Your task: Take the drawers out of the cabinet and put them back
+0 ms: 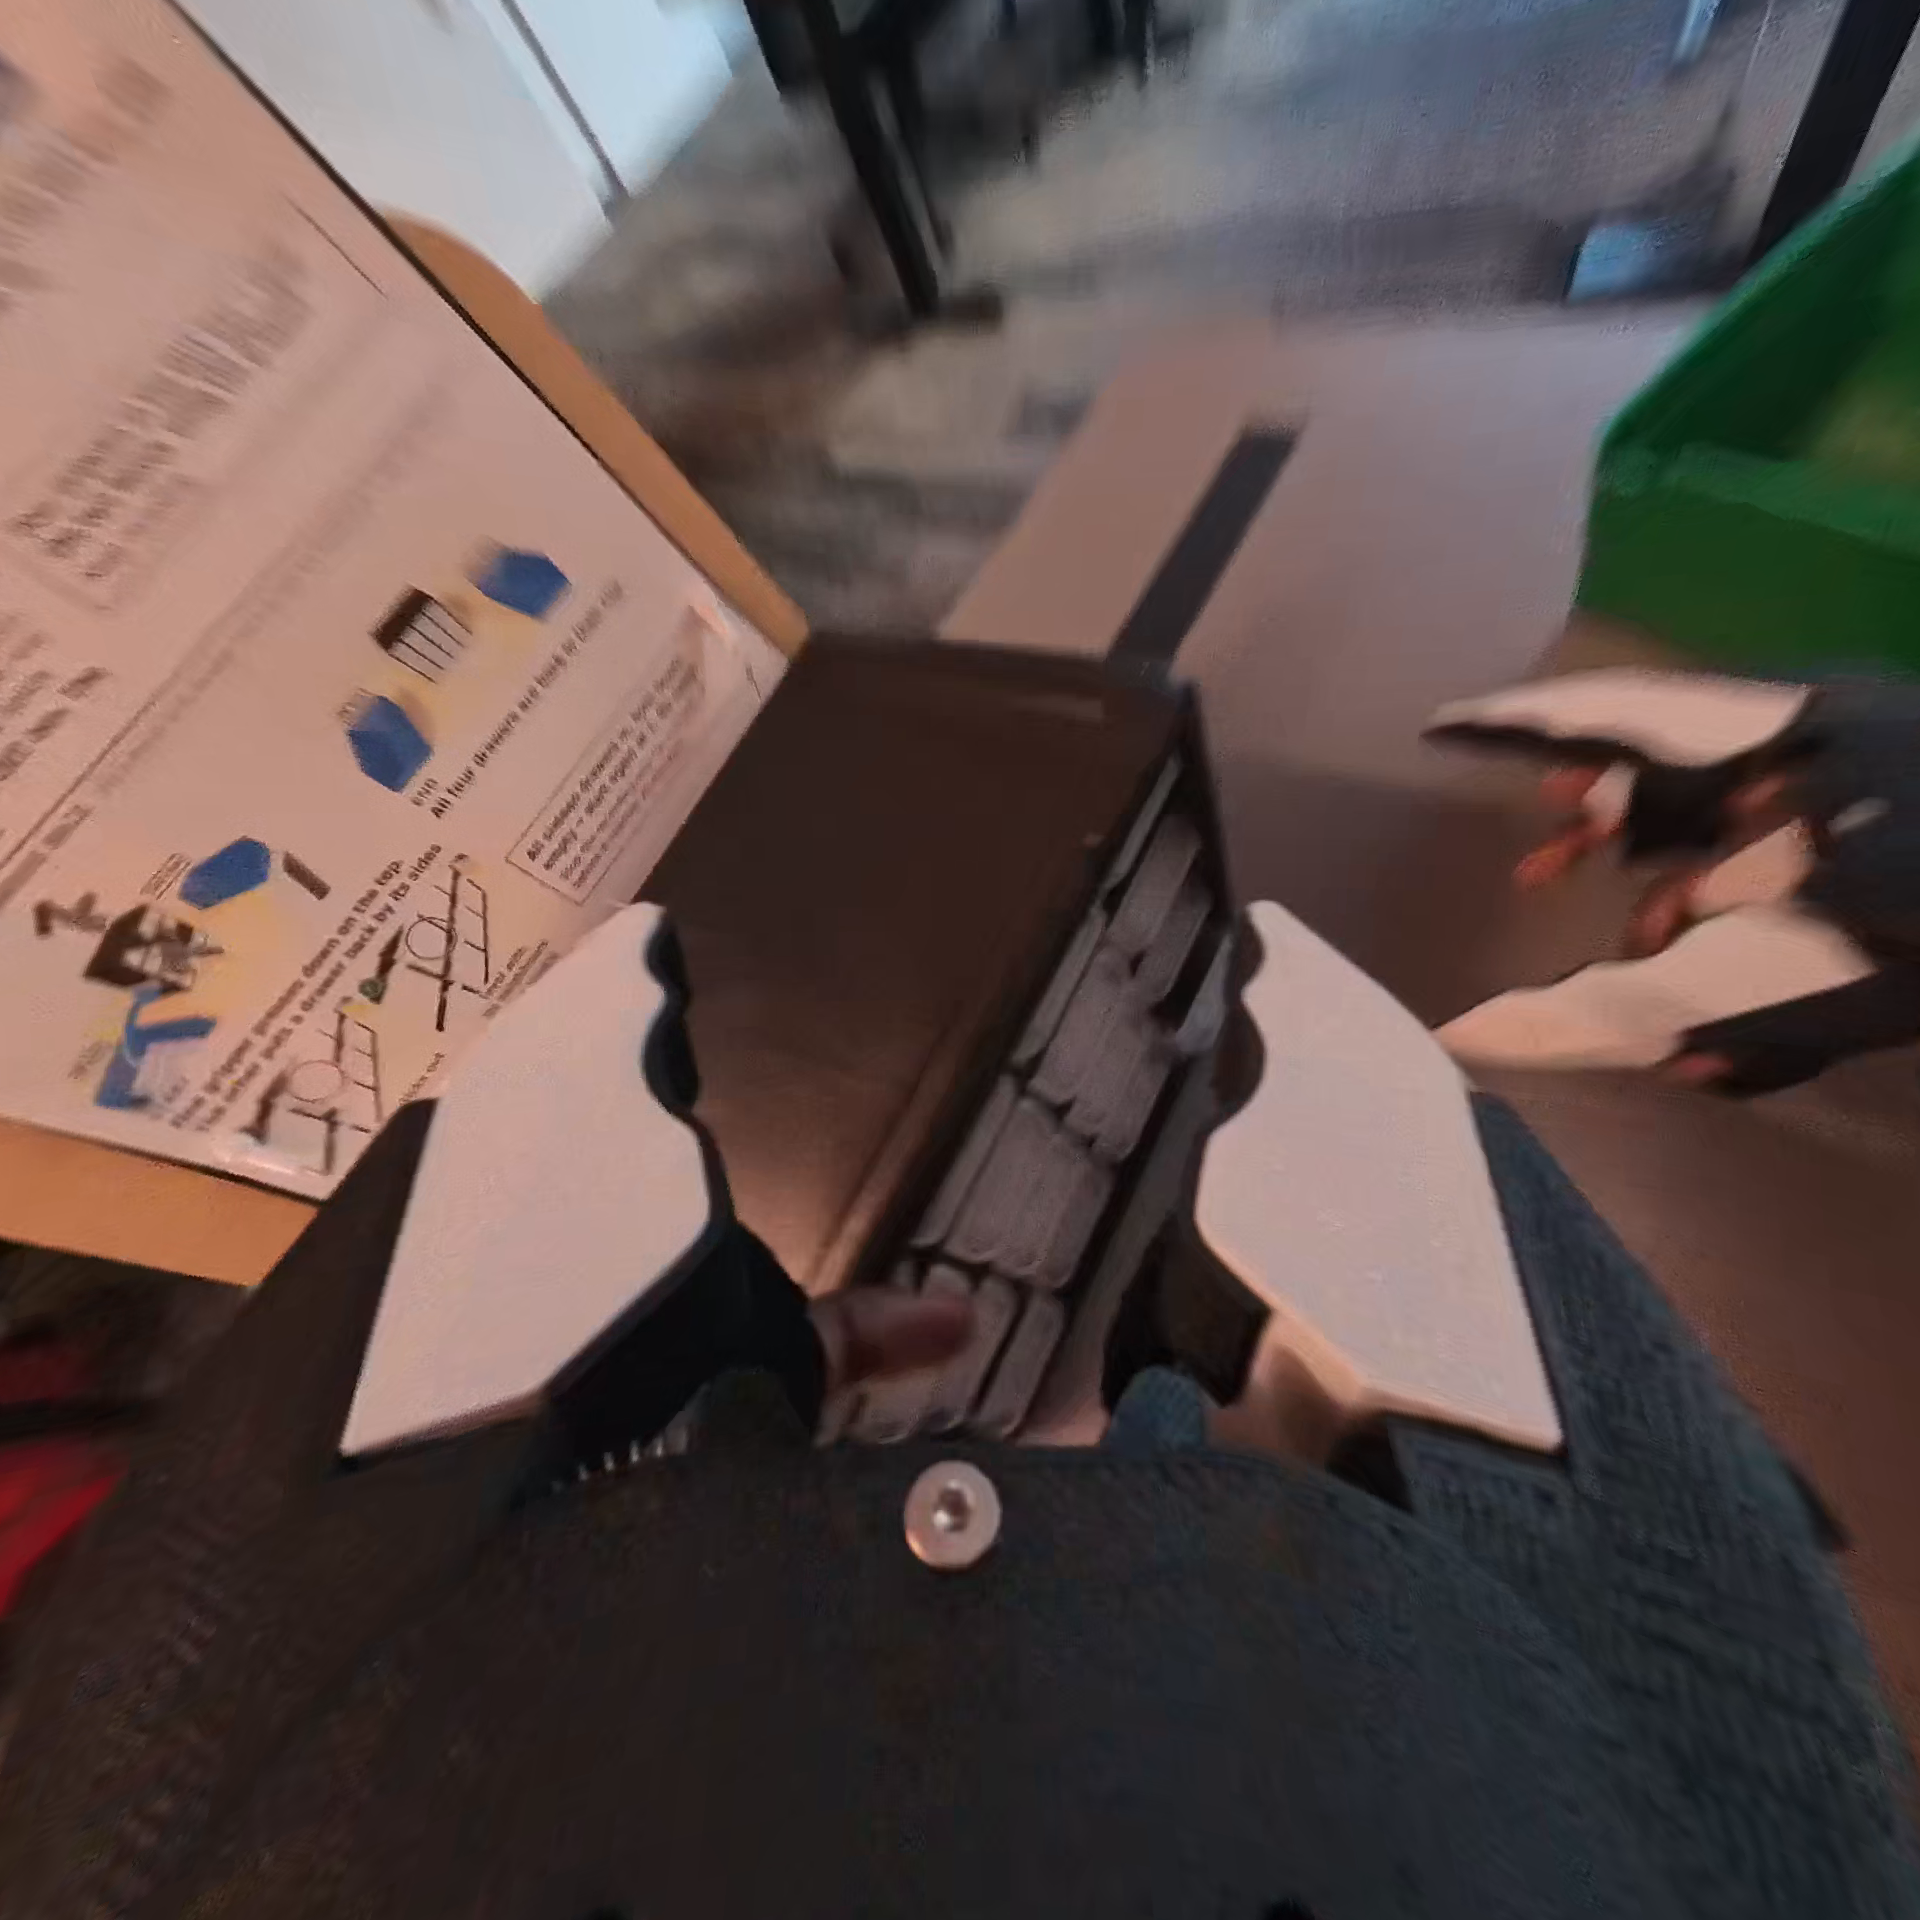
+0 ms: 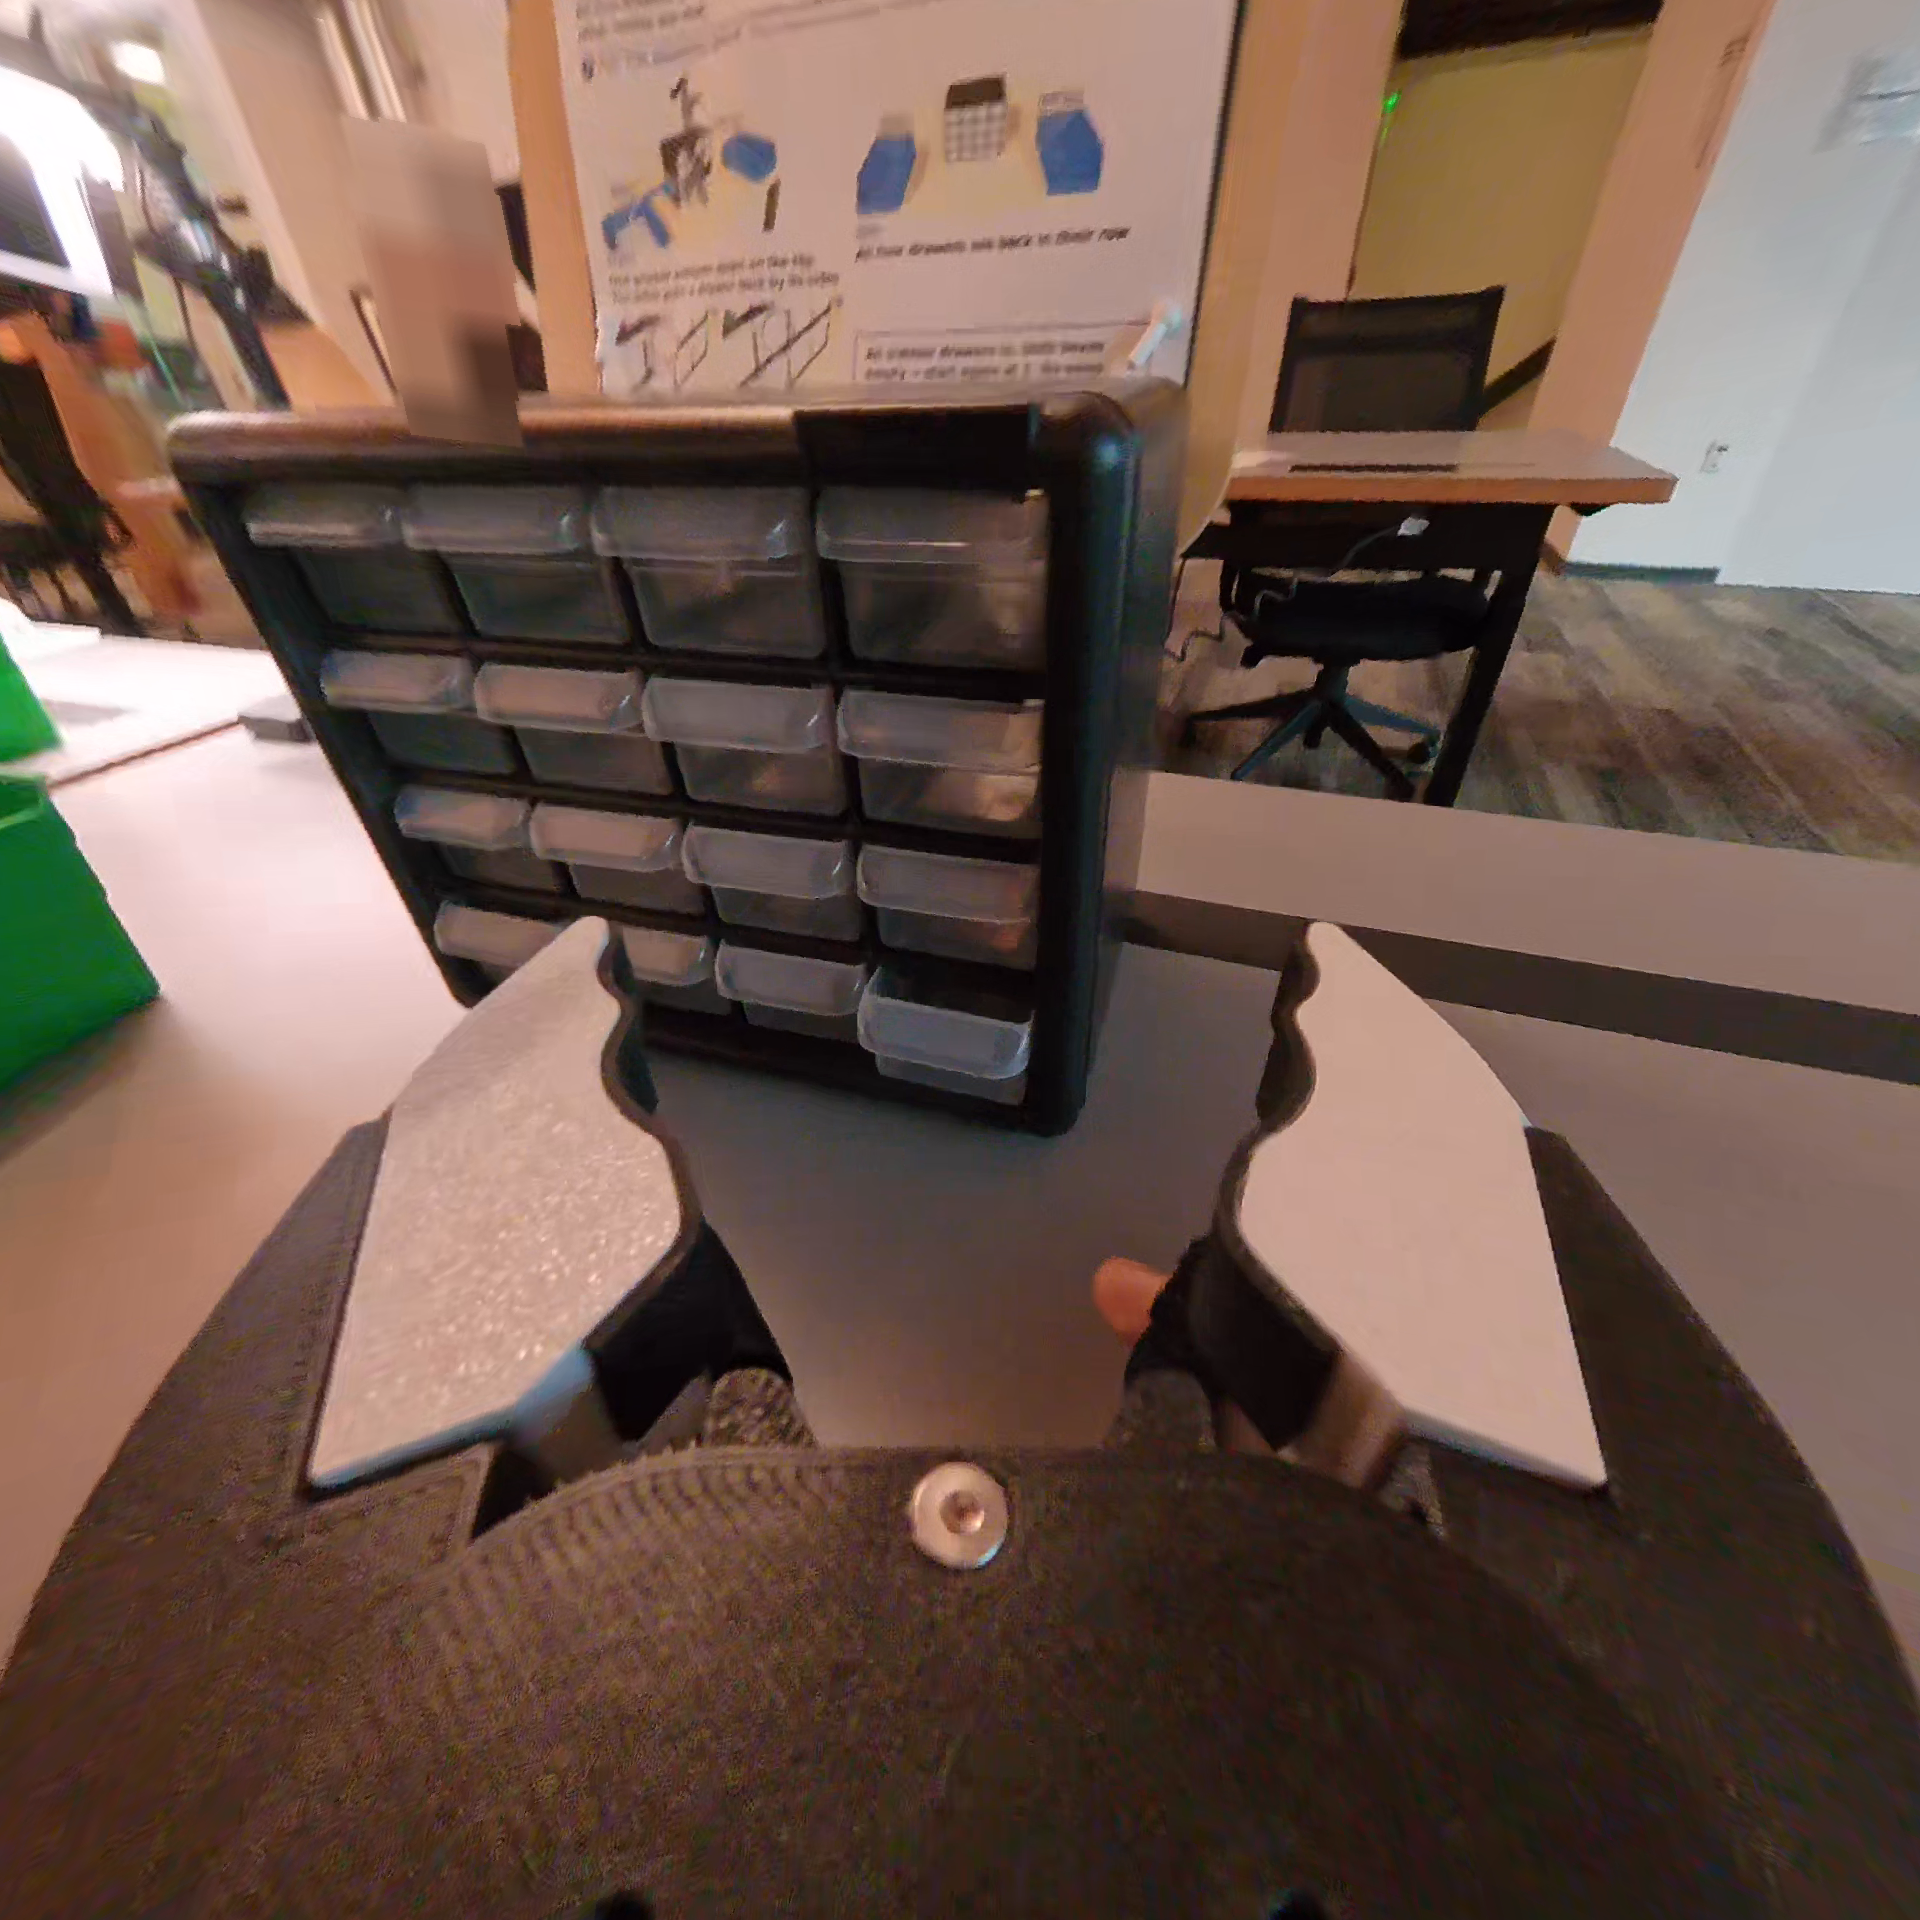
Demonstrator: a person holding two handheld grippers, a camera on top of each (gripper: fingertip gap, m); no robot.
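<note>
The black cabinet stands upright on the grey table with four rows of clear drawers. The bottom right drawer sticks out a little; the others sit flush. My right gripper is open and empty, low in front of the bottom row, apart from it. In the blurred left wrist view, my left gripper is open above the cabinet's top, one finger on each side of it; the drawer fronts show below. I cannot tell whether it touches. The right gripper shows farther right.
A green bin stands left of the cabinet and shows in the left wrist view. An instruction sheet on a board stands behind the cabinet. A desk and office chair are beyond the table's far edge.
</note>
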